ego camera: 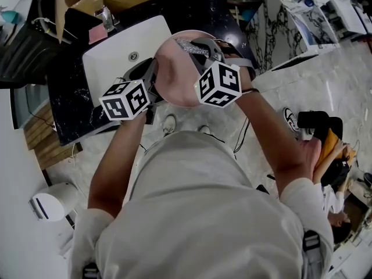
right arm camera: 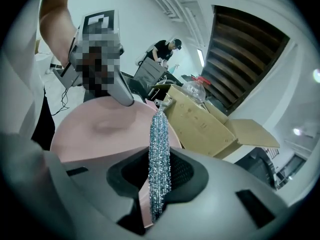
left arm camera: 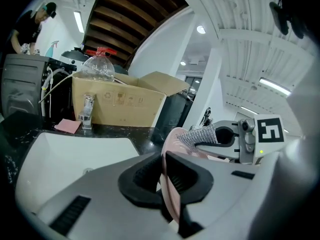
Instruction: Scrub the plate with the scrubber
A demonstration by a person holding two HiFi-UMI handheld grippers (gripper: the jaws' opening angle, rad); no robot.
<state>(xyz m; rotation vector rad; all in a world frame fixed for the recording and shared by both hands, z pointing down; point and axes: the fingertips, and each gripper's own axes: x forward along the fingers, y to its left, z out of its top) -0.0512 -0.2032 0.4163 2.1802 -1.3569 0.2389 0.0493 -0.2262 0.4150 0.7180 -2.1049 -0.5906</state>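
Observation:
A pink plate (ego camera: 177, 74) is held up on edge over the white sink (ego camera: 116, 51). My left gripper (left arm camera: 162, 176) is shut on the plate's rim (left arm camera: 170, 184), which runs between its dark pads. The silver mesh scrubber (right arm camera: 160, 159) is pinched flat in my right gripper (right arm camera: 159, 184), and it lies against the plate's face (right arm camera: 105, 129). In the head view the scrubber (ego camera: 192, 47) shows as a glittering strip across the plate's top right. From the left gripper view the scrubber (left arm camera: 200, 134) and the right gripper (left arm camera: 235, 139) sit just beyond the plate.
A black marble counter (ego camera: 75, 109) surrounds the sink, with a tap (left arm camera: 86, 111) and a pink cloth (left arm camera: 67, 125) at its back. An open cardboard box (left arm camera: 125, 104) with a clear bottle (left arm camera: 98, 66) on it stands behind. A person (right arm camera: 165, 51) works at a machine beyond.

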